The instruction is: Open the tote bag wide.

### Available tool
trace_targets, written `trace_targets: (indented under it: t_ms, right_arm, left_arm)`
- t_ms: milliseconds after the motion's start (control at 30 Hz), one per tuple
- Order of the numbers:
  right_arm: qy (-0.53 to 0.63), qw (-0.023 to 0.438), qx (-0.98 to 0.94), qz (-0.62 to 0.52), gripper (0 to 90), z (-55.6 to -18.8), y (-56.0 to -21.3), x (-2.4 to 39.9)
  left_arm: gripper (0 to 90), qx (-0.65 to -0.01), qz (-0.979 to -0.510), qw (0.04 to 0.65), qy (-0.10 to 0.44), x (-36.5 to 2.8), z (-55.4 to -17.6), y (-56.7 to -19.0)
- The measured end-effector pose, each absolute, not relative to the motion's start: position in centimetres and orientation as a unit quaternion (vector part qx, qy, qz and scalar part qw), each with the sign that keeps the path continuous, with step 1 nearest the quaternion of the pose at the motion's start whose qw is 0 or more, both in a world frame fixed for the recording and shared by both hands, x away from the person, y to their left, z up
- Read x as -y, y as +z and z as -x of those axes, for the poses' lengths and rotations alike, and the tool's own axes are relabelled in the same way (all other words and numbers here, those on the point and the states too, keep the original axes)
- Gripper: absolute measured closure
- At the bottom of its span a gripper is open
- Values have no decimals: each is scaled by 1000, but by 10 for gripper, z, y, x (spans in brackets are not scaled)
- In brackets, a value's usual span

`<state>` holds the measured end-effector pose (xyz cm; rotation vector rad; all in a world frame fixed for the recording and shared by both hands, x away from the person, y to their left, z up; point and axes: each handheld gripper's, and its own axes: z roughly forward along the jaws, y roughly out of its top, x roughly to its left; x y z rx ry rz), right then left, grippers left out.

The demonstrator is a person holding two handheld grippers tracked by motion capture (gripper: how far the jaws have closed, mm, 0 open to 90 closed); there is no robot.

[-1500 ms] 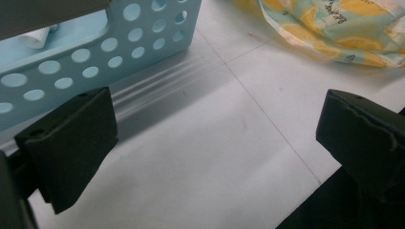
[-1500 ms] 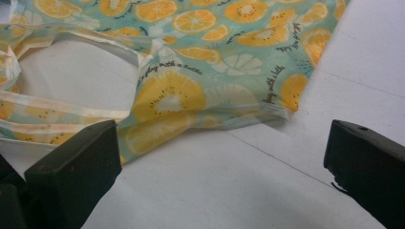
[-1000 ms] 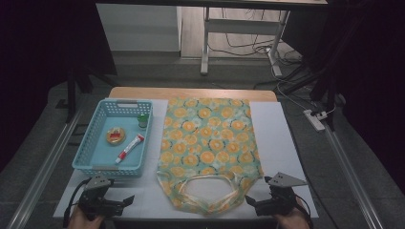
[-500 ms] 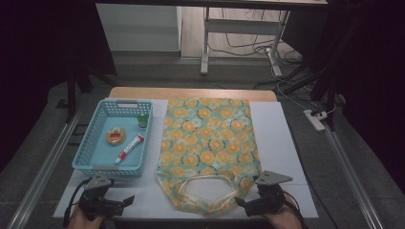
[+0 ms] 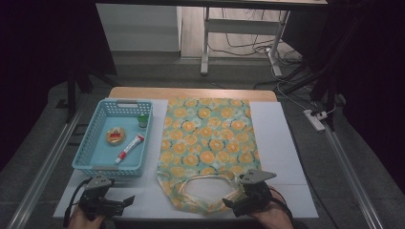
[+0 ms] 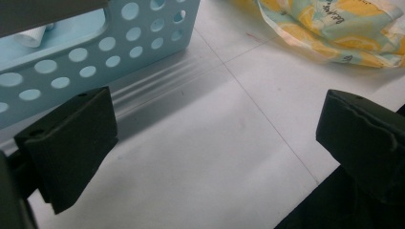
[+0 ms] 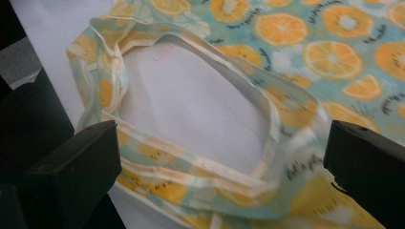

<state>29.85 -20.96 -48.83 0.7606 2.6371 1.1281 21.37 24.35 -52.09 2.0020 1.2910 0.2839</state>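
You are holding one claw in each hand at the near edge of a white-covered desk point(image 5: 282, 143). One cloth bag point(image 5: 210, 143), printed with orange slices on pale green, is lying flat down the middle of the desk, with its looped handles point(image 5: 207, 191) at the near end, toward you. That near end appears to be placed there so the opening is within your reach.

Your right claw point(image 5: 229, 204) is sitting just beside the handles, at their near right, pointing left toward them. Its jaws are standing wide apart with nothing between them. In the right gripper view, the handle loop point(image 7: 200, 119) is lying in the gap ahead of the jaws, framing a bare patch of desk, so you are likely lining up to take hold of a handle.

Your left claw point(image 5: 126, 202) is resting low at the near left of the desk, in front of the basket, well apart from the bag. Its jaws are also spread apart and empty, over bare desk in the left gripper view.

One light blue perforated basket point(image 5: 95, 162) is sitting left of the bag. It is holding three things: one small green-capped jar point(image 5: 142, 120) at its far right corner, one round orange item point(image 5: 116, 136) in the middle, and one white tube with a red cap point(image 5: 129, 148) lying slantwise nearer you.
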Motion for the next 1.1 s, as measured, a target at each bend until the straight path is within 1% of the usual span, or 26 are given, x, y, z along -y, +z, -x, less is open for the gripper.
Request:
trace_targets:
  t_ms: [333,567,633,700,767,800,867,900,933,1000,1100]
  right_arm:
    - [359,74,-904,-221,0,-302,-494,181]
    - [352,62,-911,-206,0,-303,-499,170]
    - [348,58,-915,-198,0,-302,-501,166]
    - [342,52,-919,-188,16,-301,-504,162]
    - [332,46,-925,-178,53,-301,-508,158]
    - [323,38,-931,-169,98,-301,-511,155]
    - [318,34,-933,-163,160,-299,-513,153]
    - [316,32,-935,-158,214,-298,-514,152]
    - [316,32,-935,-158,214,-298,-514,152]
    - [312,21,-938,-151,294,-297,-514,151]
    - [309,-4,-941,-136,471,-295,-514,150]
  left_arm:
    - [1,-505,-778,354,117,-242,-214,-520]
    - [1,-505,-779,346,136,-242,-216,-521]
    - [0,-504,-779,347,134,-243,-216,-521]
    - [0,-502,-781,346,134,-242,-216,-521]
    - [1,-501,-783,344,134,-241,-217,-521]
    - [1,-500,-784,343,133,-241,-217,-521]
    - [1,-499,-785,342,133,-241,-217,-521]
    - [1,-499,-786,341,132,-240,-217,-522]
    - [1,-498,-786,341,131,-240,-217,-522]
    - [1,-498,-787,340,131,-240,-217,-522]
    - [1,-495,-789,339,131,-240,-217,-522]
